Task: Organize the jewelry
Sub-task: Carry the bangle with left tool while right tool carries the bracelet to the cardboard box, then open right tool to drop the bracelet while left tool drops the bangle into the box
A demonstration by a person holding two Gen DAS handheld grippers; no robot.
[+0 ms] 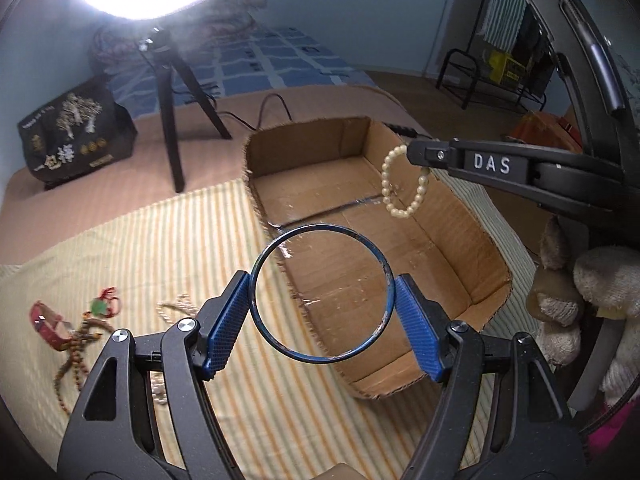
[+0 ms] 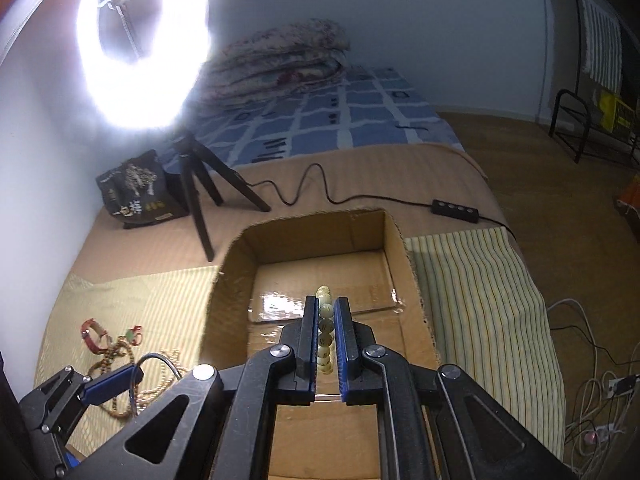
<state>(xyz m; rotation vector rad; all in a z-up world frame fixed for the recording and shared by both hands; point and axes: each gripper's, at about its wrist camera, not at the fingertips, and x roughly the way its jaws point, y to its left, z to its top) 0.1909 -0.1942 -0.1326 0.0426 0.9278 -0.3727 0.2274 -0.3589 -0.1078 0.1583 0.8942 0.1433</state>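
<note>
While hanging over the near edge of the open cardboard box [image 1: 472,248], gripping a thin dark blue bangle [image 1: 320,294] with the left gripper [image 1: 322,310], both blue ribbed pads [image 1: 228,324] pressing on opposite sides of the ring and holding it upright. Looking through the ring at the taped bottom of the box. Farther on and to the right, clamping a pearl bracelet [image 1: 404,182] in the right gripper [image 1: 418,152], jaws closed tight on the beads, the loop dangling freely above the inside of the box. In the right wrist view, seeing the same beads [image 2: 325,332] stacked in a line between the two closed fingers of the right gripper [image 2: 325,308], with the shiny tape on the box floor [image 2: 280,306] just behind. Lying well apart from the box, on the striped yellow cloth [image 1: 132,248] to the left: a red watch strap [image 1: 50,324], a string of brown wooden beads [image 1: 78,346] with a green piece and red cord, and a pale chain [image 1: 178,304], somewhat blurred. Standing behind the box on the brown bed cover: a black tripod [image 1: 174,120] carrying a very bright ring light [image 2: 144,44], and a black printed bag [image 1: 74,128] beside it. Sitting at the right edge, near the box, some plush toys [image 1: 584,300].
</note>
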